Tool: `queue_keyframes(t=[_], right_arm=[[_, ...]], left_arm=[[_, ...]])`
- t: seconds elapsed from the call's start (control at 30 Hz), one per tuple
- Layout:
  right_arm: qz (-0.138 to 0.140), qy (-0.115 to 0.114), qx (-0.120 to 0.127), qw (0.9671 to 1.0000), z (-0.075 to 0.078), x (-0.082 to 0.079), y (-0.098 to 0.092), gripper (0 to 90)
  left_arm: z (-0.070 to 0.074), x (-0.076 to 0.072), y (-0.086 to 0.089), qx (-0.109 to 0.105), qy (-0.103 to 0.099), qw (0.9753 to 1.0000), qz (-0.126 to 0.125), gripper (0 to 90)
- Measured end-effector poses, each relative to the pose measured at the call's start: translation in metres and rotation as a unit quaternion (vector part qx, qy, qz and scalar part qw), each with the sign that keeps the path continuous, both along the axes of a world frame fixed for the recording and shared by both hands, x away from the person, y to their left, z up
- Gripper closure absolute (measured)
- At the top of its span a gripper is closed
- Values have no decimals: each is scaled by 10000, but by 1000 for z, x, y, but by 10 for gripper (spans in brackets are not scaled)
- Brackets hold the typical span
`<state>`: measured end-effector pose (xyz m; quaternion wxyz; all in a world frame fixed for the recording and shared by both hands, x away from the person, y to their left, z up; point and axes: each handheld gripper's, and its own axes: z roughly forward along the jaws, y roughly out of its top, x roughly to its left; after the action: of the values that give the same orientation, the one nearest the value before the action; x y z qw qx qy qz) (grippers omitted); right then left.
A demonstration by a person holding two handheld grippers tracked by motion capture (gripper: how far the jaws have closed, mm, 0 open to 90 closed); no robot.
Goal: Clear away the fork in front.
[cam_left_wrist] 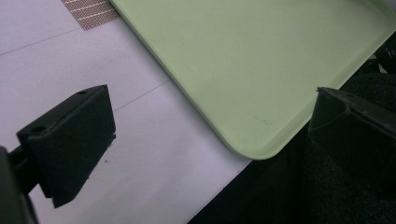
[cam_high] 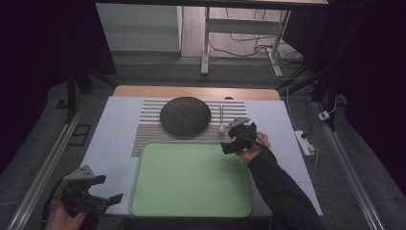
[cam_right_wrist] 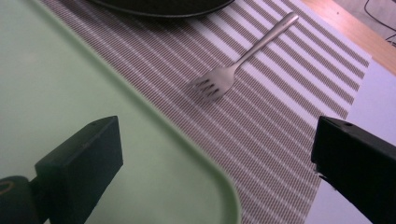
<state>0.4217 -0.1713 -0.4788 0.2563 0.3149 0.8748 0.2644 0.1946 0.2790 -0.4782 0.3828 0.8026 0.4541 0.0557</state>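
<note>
Fork (cam_right_wrist: 232,71) tines clear from right tongs (cam_right_wrist: 215,154), plate (cam_high: 185,115) whole overhead

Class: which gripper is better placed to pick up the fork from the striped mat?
Right. The right gripper hangs open just short of the fork; the left gripper sits at the tray's near left corner.

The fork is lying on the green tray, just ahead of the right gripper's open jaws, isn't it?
Not quite. The fork lies on the striped mat, beside the green tray, not on it. The right gripper view shows this clearly. The rest holds: it lies just ahead of the right gripper, whose jaws stand open.
</note>
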Motion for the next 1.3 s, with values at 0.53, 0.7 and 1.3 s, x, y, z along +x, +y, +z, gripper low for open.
queue_keyframes(t=[0.53,0.7,1.3], right_arm=[[36,-27,-524,9986,-25,41,24,262],[223,16,-793,9966,-32,42,31,434],[379,-407,-1402,9886,-27,33,36,896]], left_arm=[[0,0,0,-5,-3,10000,-3,10],[0,0,0,-17,-2,10000,-3,10],[0,0,1,-46,-8,10000,-2,10]])
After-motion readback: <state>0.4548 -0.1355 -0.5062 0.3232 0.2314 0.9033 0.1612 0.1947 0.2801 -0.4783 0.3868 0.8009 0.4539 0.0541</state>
